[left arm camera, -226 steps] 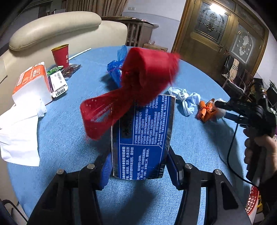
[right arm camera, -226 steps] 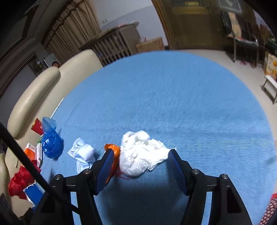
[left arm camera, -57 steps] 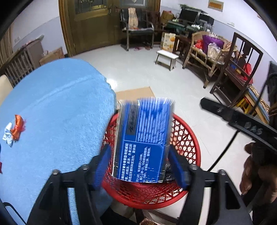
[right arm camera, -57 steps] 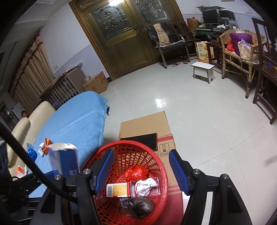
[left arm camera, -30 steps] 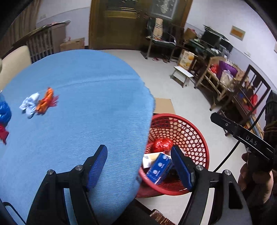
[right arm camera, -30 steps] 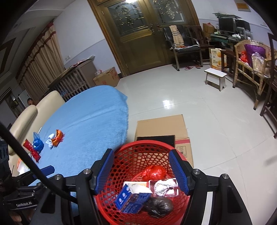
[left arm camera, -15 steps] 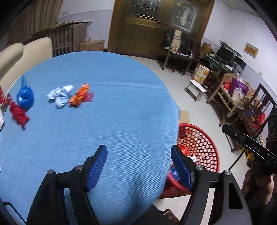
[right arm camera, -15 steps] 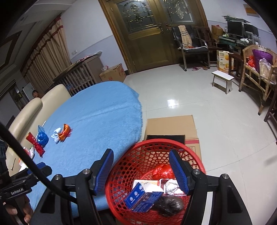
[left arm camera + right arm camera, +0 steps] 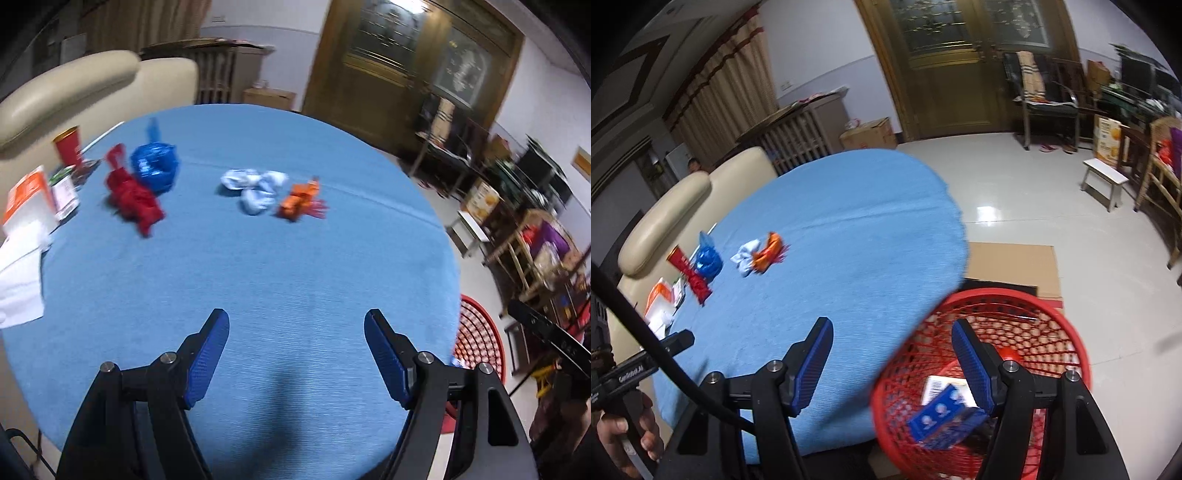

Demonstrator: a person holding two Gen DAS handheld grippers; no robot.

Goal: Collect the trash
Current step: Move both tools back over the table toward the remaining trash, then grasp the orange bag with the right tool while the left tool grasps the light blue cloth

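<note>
On the round blue table (image 9: pixel 295 266) lie a red plastic bag (image 9: pixel 133 197), a blue plastic bag (image 9: pixel 155 168), a pale blue crumpled wad (image 9: pixel 255 188) and an orange wrapper (image 9: pixel 301 197). They also show small in the right wrist view, the orange wrapper (image 9: pixel 770 253) among them. My left gripper (image 9: pixel 295 354) is open and empty over the table's near side. My right gripper (image 9: pixel 892 360) is open and empty above the gap between the table edge and the red mesh basket (image 9: pixel 1027 306). A blue box (image 9: pixel 942 415) lies in the basket.
At the table's left edge stand a red cup (image 9: pixel 70 146), an orange-and-white tissue pack (image 9: pixel 27 199) and white tissues (image 9: pixel 18 273). A cream sofa (image 9: pixel 74 92) is behind. Flat cardboard (image 9: pixel 1012 266) lies on the floor by the basket; chairs and a stool (image 9: pixel 1104 184) stand beyond.
The blue box went from my left gripper into the basket, and the left gripper opened. Both grippers have swung left from the basket toward the table and its trash.
</note>
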